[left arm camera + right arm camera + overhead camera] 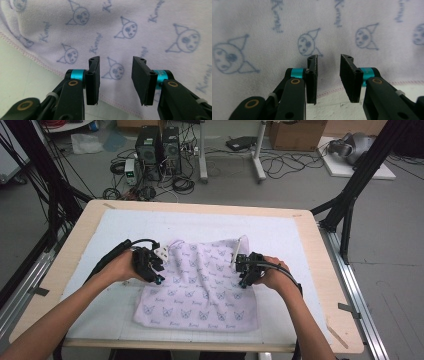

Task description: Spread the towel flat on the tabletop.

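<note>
Lilac printed towel [200, 290] lies flat on the tabletop [310, 245], one gripper at each side edge.
Left gripper [159, 279] and right gripper [243, 281] hover part-open, gripping nothing, hems directly beneath their tips.

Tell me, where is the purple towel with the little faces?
In the high view, the pale purple printed towel lies mid-table on the white mat, between both grippers.
</note>
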A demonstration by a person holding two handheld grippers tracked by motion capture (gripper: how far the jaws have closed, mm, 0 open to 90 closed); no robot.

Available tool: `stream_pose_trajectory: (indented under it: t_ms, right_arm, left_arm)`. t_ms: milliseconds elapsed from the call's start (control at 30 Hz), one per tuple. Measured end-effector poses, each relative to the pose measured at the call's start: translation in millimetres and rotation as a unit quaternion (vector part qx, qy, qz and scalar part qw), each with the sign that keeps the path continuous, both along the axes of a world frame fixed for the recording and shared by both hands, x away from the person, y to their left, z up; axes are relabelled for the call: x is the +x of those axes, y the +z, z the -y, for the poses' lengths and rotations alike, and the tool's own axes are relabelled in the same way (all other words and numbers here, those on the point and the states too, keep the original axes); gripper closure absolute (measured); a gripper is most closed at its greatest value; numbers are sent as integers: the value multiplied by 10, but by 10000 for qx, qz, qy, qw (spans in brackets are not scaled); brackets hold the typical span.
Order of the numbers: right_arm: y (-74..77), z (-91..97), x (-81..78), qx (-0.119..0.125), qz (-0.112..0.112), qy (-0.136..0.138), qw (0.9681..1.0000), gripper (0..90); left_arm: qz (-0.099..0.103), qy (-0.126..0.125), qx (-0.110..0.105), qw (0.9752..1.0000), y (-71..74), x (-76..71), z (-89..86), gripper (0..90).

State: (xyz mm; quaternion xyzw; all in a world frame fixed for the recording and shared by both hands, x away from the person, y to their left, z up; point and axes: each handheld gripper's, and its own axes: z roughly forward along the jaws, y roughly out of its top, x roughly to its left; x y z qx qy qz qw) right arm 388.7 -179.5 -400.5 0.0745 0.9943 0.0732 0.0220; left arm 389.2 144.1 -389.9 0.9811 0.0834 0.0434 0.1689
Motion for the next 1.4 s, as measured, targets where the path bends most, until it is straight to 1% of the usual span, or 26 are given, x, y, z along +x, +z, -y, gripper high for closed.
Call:
stream_pose_trajectory:
  t_ms: [133, 167, 233, 300, 400, 467, 500, 533, 567, 600, 667, 700, 733, 800, 900, 1000, 1067, 1133, 1167, 1200, 1233, 1267, 1300, 1333, 1367, 1400]
  right_arm:
    - [-52, -51, 64, -232, -195, 195, 9994, 717]
    - [-54, -59, 84, -259, -240, 222, 9991, 755]
    - [-53, -89, 110, -345, -353, 277, 9984, 857]
    - [-52, -118, 118, -434, -349, 311, 9980, 877]
    - [-43, -127, 98, -478, -295, 369, 9977, 886]
    - [-4, -86, 90, -340, -253, 274, 9987, 886]
    - [40, -56, 86, -241, -125, 211, 9994, 886]
    - [92, -20, 79, -100, -83, 122, 9998, 886]
    - [133, 6, 74, 35, -39, 144, 9999, 886]
    - [217, 49, 49, 195, 111, 71, 9997, 886]
    - [341, 113, 17, 463, 251, -25, 9986, 886]
    - [421, 149, -2, 591, 418, -89, 9973, 885]
    - [504, 203, -18, 839, 488, -154, 9952, 885]
    - [642, 270, -65, 1107, 678, -237, 9913, 885]
    - [809, 331, -159, 1324, 851, -265, 9872, 886]
    - [938, 367, -255, 1459, 960, -225, 9844, 885]
    - [987, 379, -329, 1553, 904, -98, 9837, 885]
    - [1013, 381, -410, 1585, 798, -1, 9841, 885]
    - [1012, 376, -465, 1688, 619, 198, 9835, 885]
    - [1000, 367, -538, 1811, 344, 472, 9817, 885]
    - [973, 351, -636, 1920, -89, 834, 9778, 885]
    - [923, 323, -747, 1989, -535, 1270, 9703, 882]
    - [888, 307, -815, 1936, -738, 1485, 9670, 868]
    - [869, 310, -850, 1859, -656, 1530, 9684, 824]
    - [858, 327, -838, 1848, -558, 1384, 9714, 790]
    - [856, 352, -804, 1860, -574, 1180, 9737, 772]
  left_arm:
    - [-242, -93, 203, 9995, -122, 99, 40, 636]
    - [-298, -108, 307, 9990, -169, 111, 55, 654]
    - [-371, -58, 279, 9989, -174, 139, 63, 704]
    - [-422, -39, 282, 9987, -178, 144, 67, 827]
    - [-400, -27, 355, 9986, -165, 128, 83, 874]
    - [-276, -34, 397, 9988, -144, 109, 81, 877]
    - [-190, -24, 348, 9992, -113, 103, 69, 877]
    - [-139, 4, 271, 9995, -76, 102, 52, 877]
    - [-47, 135, 72, 9999, 0, 101, 12, 877]
    - [31, 204, -57, 9998, 73, 103, -28, 877]
    - [200, 334, -191, 9991, 197, 97, -101, 877]
    - [334, 415, -257, 9983, 283, 75, -150, 877]
    - [418, 471, -359, 9974, 344, 53, -188, 877]
    - [568, 504, -447, 9961, 450, 0, -255, 876]
    - [727, 632, -638, 9933, 567, -92, -334, 876]
    - [823, 604, -777, 9917, 672, -202, -387, 876]
    - [791, 533, -810, 9921, 705, -290, -399, 876]
    - [660, 303, -766, 9944, 706, -449, -389, 876]
    - [523, 98, -731, 9959, 693, -556, -376, 876]
    - [267, -274, -639, 9972, 679, -676, -362, 876]
    - [30, -707, -675, 9952, 633, -844, -344, 875]
    - [-70, -1024, -727, 9921, 600, -954, -340, 870]
    - [-59, -1166, -755, 9903, 586, -1014, -347, 845]
    - [20, -1027, -796, 9915, 581, -1024, -358, 756]
    - [57, -774, -827, 9935, 590, -992, -373, 616]
    - [117, -599, -881, 9942, 604, -947, -397, 578]
